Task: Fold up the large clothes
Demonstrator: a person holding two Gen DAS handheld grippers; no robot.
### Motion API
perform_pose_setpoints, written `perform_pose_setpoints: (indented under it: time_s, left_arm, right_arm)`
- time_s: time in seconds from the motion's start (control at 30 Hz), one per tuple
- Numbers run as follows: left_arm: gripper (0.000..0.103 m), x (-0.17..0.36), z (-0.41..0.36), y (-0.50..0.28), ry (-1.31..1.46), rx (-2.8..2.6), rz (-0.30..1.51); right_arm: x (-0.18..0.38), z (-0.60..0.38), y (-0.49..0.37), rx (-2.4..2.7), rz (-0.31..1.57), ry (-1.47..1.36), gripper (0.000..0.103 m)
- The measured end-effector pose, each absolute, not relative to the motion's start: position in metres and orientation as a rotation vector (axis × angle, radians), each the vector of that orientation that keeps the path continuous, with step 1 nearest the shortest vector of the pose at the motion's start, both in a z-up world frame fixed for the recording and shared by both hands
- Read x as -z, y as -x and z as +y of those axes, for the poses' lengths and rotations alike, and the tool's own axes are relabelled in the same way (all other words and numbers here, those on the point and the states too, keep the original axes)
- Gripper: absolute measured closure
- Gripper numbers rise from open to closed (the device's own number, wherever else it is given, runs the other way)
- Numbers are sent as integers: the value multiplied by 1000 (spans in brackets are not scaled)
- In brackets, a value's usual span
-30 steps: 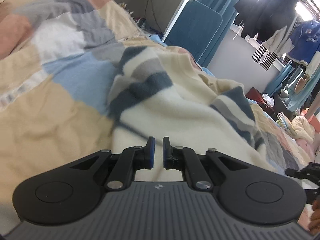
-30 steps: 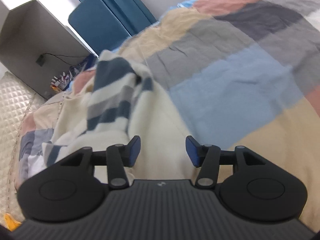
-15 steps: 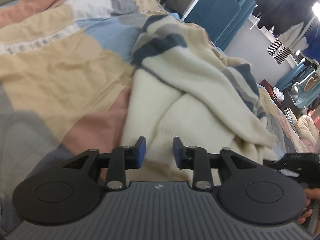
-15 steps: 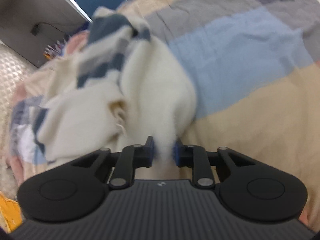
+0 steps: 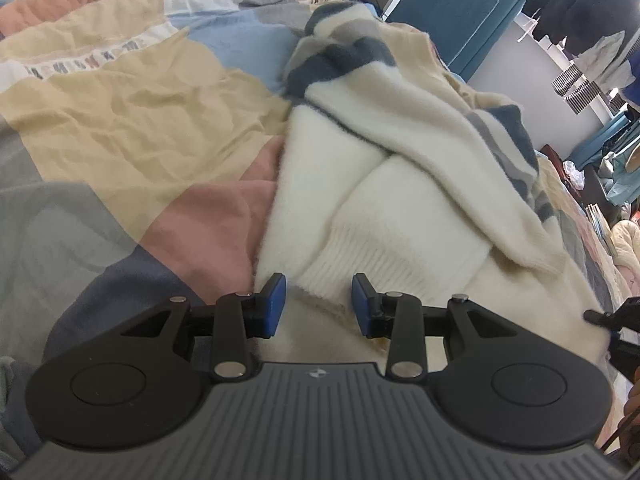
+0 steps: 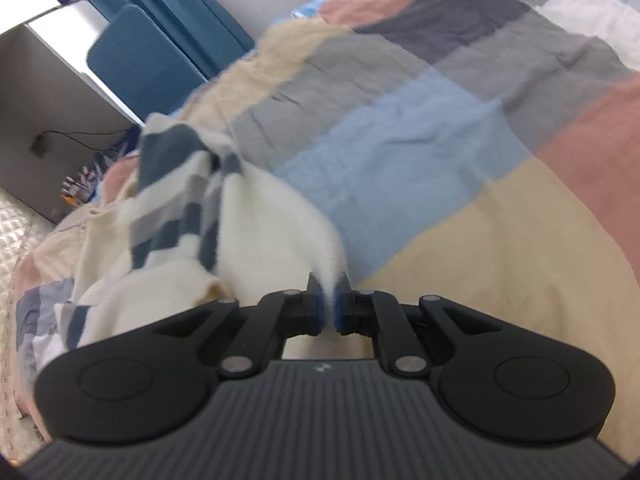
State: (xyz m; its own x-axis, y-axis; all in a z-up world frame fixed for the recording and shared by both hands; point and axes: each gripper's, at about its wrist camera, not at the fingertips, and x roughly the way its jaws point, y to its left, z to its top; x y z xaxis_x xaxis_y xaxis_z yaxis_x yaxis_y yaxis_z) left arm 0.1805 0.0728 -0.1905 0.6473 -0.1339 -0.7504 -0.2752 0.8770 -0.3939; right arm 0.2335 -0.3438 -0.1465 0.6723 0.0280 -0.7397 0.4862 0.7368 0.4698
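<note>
A cream knit sweater (image 5: pixel 400 184) with blue and grey stripes lies crumpled on a patchwork bedspread (image 5: pixel 120 120). My left gripper (image 5: pixel 319 306) is open, its blue pads either side of the sweater's ribbed hem (image 5: pixel 360 268), just short of it. In the right wrist view the same sweater (image 6: pixel 256 220) lies to the left, and my right gripper (image 6: pixel 328 304) is shut on a cream fold of it, holding that edge over the bedspread (image 6: pixel 480 220).
A blue chair back (image 5: pixel 448 4) and grey desk (image 6: pixel 52 92) stand beyond the bed. Clothes hang at the upper right (image 5: pixel 580 8). The other gripper's black tip shows at the right edge (image 5: pixel 616 320).
My left gripper has opened wider and sits back at the hem. My right gripper closed on the sweater's fold and has pulled it, the cloth now stretched toward me.
</note>
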Motion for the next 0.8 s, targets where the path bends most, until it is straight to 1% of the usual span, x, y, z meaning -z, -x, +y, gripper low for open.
perform_pose_setpoints:
  time_s: [0.13, 0.17, 0.2, 0.23, 0.27, 0.4, 0.5, 0.53, 0.57, 0.6, 0.63, 0.73, 0.8]
  left_arm:
    - [61, 195, 80, -180, 587, -81, 894]
    - [61, 196, 83, -179, 608, -79, 897]
    - [61, 197, 84, -179, 621, -76, 900]
    - [61, 198, 85, -178, 634, -74, 905]
    - [61, 199, 86, -177, 649, -73, 908]
    - [61, 201, 87, -175, 676, -48, 930]
    - [63, 201, 83, -176, 666, -28, 948]
    - [67, 200, 80, -177, 646, -22, 951]
    - [79, 199, 78, -178, 629, -10, 952]
    - [86, 198, 75, -180, 615, 5, 950]
    - [97, 196, 72, -182, 591, 15, 944]
    - [99, 182, 64, -188, 490, 14, 872]
    - [99, 169, 67, -193, 457, 0, 799]
  right_arm:
    - [140, -343, -233, 200, 860, -715, 88]
    - [136, -344, -234, 180, 861, -715, 82]
    - [132, -344, -235, 156, 865, -709, 67]
    - [128, -344, -239, 125, 869, -704, 59]
    - [123, -345, -240, 87, 869, -694, 47]
    - [106, -361, -249, 6, 868, -589, 47]
    - [113, -386, -257, 1, 902, -555, 47]
    - [119, -396, -259, 6, 920, -545, 47]
    - [126, -405, -261, 11, 938, -537, 47]
    - [134, -414, -261, 14, 956, -532, 47]
    - [143, -423, -262, 17, 977, -534, 46]
    - [170, -436, -267, -34, 1048, -537, 47]
    - [179, -430, -270, -119, 1060, -506, 46]
